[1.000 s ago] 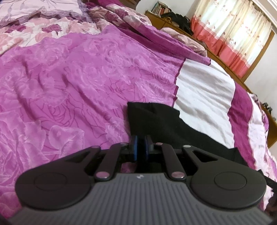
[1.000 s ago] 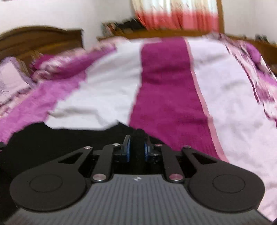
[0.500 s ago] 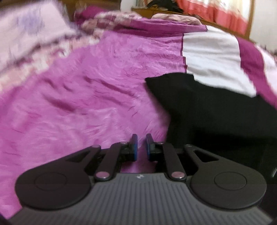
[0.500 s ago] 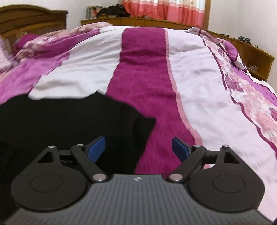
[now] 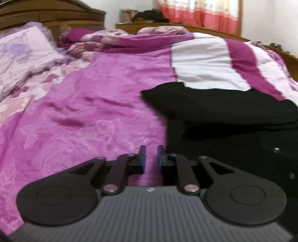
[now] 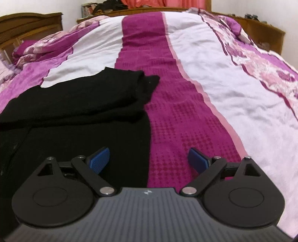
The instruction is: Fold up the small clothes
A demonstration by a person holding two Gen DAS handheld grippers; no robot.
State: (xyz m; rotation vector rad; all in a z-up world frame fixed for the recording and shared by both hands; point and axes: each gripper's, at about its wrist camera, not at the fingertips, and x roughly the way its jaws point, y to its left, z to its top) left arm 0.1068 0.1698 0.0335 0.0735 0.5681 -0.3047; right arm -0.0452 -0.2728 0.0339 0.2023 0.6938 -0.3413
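A black garment (image 5: 232,119) lies on the bed, its far part folded over the near part; it also shows in the right wrist view (image 6: 78,111). My left gripper (image 5: 150,158) is above the pink bedspread just left of the garment's edge; its jaws stand a small gap apart with nothing between them. My right gripper (image 6: 149,160) is wide open and empty, above the garment's right edge, with the left pad (image 6: 99,160) over black cloth and the right pad (image 6: 198,162) over the magenta stripe.
The bed has a pink floral bedspread (image 5: 74,111) and a white and magenta striped blanket (image 6: 214,74). A pillow (image 5: 22,54) lies by the wooden headboard (image 5: 46,16). A wooden shelf and pink curtains (image 5: 201,16) are behind the bed.
Both grippers let go of the black garment and drew back. The right one opened wide, the left one opened a little. The garment's far part now lies folded over.
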